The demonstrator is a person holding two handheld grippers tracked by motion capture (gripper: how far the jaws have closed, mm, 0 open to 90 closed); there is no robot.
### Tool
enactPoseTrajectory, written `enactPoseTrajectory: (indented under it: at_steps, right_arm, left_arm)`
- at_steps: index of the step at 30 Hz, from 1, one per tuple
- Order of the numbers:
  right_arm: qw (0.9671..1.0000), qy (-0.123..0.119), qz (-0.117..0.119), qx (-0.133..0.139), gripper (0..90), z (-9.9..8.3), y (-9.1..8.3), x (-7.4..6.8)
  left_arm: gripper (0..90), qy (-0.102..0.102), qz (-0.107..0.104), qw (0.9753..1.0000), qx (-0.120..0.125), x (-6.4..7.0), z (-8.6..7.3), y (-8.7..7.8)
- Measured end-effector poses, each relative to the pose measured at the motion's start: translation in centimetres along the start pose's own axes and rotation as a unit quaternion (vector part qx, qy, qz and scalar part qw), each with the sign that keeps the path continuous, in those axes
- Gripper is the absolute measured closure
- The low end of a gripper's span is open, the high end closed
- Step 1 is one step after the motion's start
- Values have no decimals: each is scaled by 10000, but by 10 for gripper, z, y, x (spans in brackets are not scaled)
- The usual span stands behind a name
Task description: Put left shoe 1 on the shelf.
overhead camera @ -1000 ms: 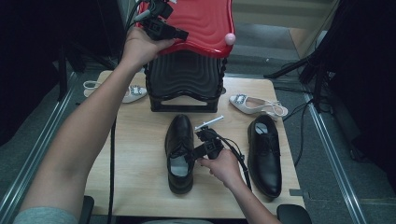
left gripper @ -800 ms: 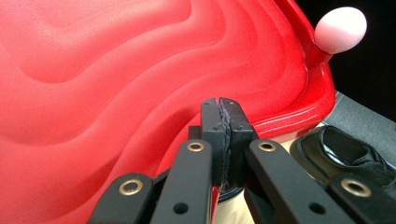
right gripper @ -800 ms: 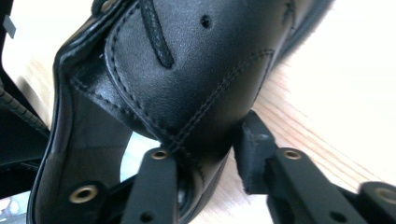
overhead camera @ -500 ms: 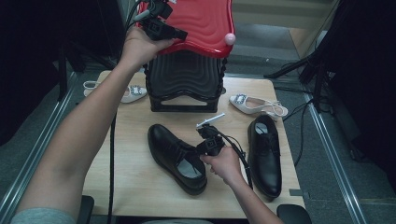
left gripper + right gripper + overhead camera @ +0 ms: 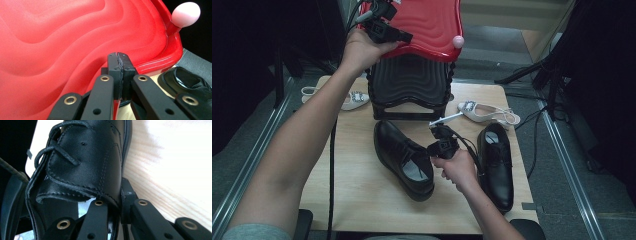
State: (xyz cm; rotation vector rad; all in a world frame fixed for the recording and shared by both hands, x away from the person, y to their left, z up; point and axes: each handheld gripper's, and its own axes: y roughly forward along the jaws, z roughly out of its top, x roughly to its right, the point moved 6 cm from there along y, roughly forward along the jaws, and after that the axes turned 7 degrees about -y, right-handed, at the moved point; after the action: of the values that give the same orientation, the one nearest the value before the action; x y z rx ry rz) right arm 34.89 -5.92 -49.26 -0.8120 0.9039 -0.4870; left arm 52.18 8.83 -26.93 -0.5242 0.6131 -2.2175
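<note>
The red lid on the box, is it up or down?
Up. The left gripper pinches the red lid's edge, holding it raised above the black box.

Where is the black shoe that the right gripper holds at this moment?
In the high view the black shoe lies angled at the table's middle, just in front of the black stand, left of the second black shoe, its collar clamped by the right gripper.
</note>
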Motion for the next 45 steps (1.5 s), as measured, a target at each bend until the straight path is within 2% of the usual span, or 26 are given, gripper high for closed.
enactPoseTrajectory:
  at_steps: [6,13,17,24,32,33,35,39,41,42,43,44,45]
  right_arm:
    - [9994,20,-104,339,875,13,-26,3]
    - [9970,-30,-278,724,875,34,-53,3]
    - [9946,-22,-398,955,875,50,-57,3]
    - [9889,133,-633,1338,875,89,-48,5]
    - [9795,240,-925,1772,874,125,-42,4]
    - [9770,259,-979,1879,874,131,-41,4]
    - [9742,402,-982,1994,874,138,-40,5]
    - [9651,443,-1200,2285,874,153,-32,8]
    - [9633,602,-1247,2302,874,159,-27,10]
    - [9623,601,-1284,2320,874,163,-24,11]
    - [9609,453,-1318,2395,874,166,-21,13]
    - [9599,555,-1362,2386,874,168,-20,12]
    - [9576,661,-1410,2422,874,169,-19,11]
  left_arm:
    - [900,5,9,10000,-10,0,0,0]
    - [900,4,46,10000,-23,0,0,0]
    - [900,-17,31,10000,-30,0,0,1]
    - [900,11,97,9999,-69,0,0,0]
    - [900,20,139,9999,-82,0,0,0]
    - [900,25,142,9999,-82,0,0,0]
    - [900,20,155,9998,-86,-1,0,-1]
    - [900,5,162,9998,-114,-3,-1,-4]
    - [900,8,170,9998,-119,-5,-2,-5]
    - [900,-5,152,9998,-110,-5,-2,-5]
    - [900,-6,150,9998,-102,-5,-2,-5]
    - [900,-4,150,9998,-92,-5,-3,-5]
    - [900,-4,150,9999,-86,-5,-3,-5]
